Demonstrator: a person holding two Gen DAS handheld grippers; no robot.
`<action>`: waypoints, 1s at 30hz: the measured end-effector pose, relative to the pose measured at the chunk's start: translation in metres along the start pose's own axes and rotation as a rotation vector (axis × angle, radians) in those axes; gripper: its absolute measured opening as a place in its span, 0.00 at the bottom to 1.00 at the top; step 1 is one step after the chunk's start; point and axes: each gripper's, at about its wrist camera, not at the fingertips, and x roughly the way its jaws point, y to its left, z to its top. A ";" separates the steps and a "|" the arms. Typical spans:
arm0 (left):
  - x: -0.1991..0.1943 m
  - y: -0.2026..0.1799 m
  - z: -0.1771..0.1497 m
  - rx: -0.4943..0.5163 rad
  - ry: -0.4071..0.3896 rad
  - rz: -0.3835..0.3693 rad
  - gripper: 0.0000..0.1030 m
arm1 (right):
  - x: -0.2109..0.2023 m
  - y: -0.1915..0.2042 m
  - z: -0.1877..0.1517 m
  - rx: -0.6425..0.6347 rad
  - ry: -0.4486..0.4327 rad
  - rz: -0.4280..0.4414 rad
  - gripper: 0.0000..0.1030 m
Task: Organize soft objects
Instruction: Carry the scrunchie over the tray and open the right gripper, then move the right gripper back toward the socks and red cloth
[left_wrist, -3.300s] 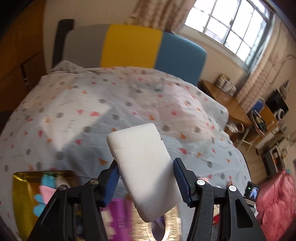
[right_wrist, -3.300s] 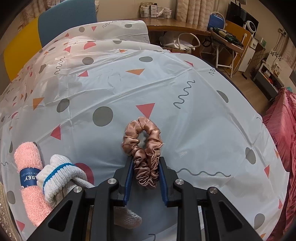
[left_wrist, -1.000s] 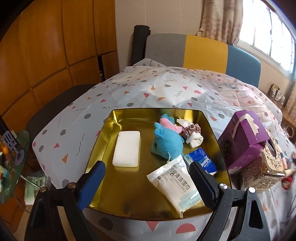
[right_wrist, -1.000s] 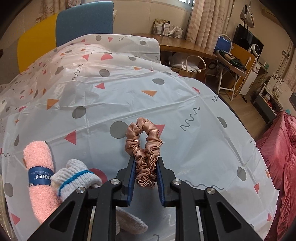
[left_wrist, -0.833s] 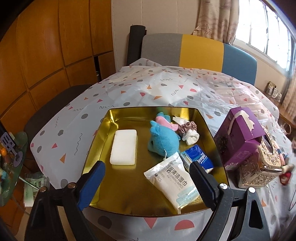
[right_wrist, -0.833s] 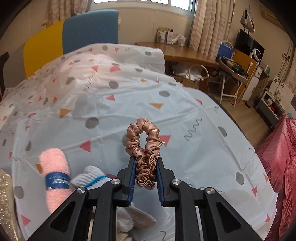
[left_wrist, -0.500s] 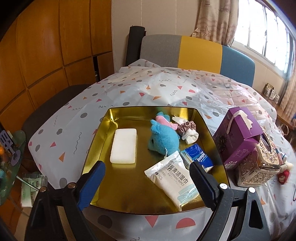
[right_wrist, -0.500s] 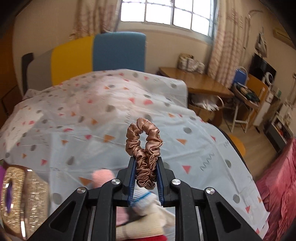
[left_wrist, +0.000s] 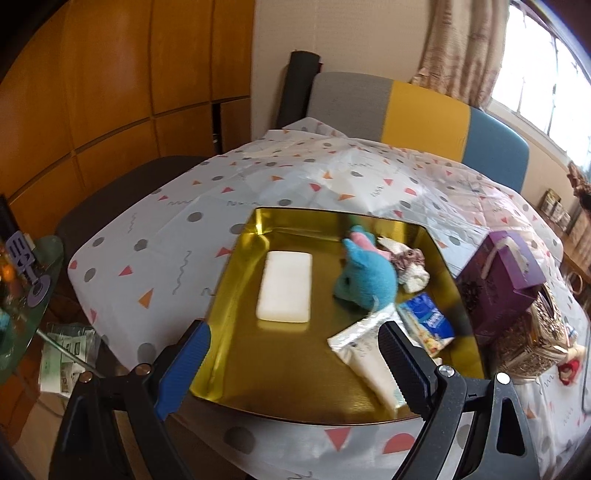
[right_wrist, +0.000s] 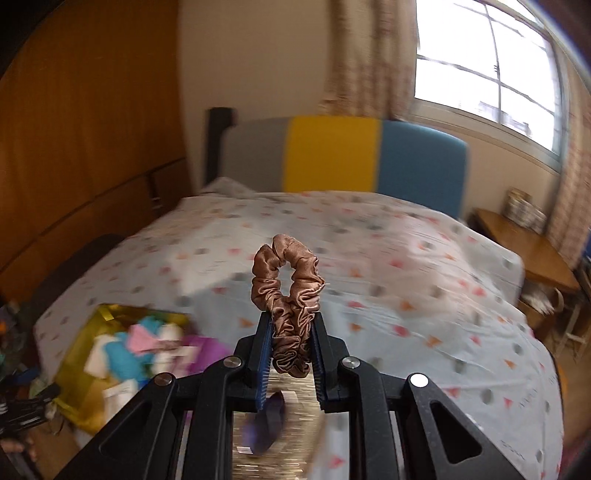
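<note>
My right gripper (right_wrist: 290, 349) is shut on a brown satin scrunchie (right_wrist: 286, 280), held up in the air above the patterned tablecloth. The gold tray (left_wrist: 236, 258) lies in the left wrist view, holding a white sponge (left_wrist: 285, 291), a blue plush toy (left_wrist: 365, 280), another scrunchie with a white sock (left_wrist: 412, 264), a blue tissue pack (left_wrist: 428, 323) and a wipes pack (left_wrist: 369, 358). My left gripper (left_wrist: 291, 369) stands open and empty over the tray's near edge. In the right wrist view the tray (right_wrist: 79, 350) appears blurred at the lower left.
A purple tissue box (left_wrist: 498, 275) and an ornate gold tissue holder (left_wrist: 535, 339) stand right of the tray. A grey, yellow and blue chair back (left_wrist: 410, 110) stands beyond the table. A glass side table (left_wrist: 22, 295) lies at the left.
My right gripper rose and swung left with the scrunchie, away from the pink towel roll and sock, bringing the tray into its view. My left gripper drifted slightly over the tray and stayed open.
</note>
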 end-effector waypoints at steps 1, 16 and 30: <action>0.000 0.004 0.000 -0.008 0.000 0.005 0.90 | 0.002 0.017 0.000 -0.020 0.009 0.041 0.17; 0.003 0.027 -0.004 -0.054 -0.005 0.022 0.90 | 0.122 0.179 -0.101 -0.001 0.396 0.457 0.30; -0.006 0.019 -0.003 -0.015 -0.042 0.030 0.90 | 0.102 0.175 -0.114 -0.072 0.353 0.362 0.40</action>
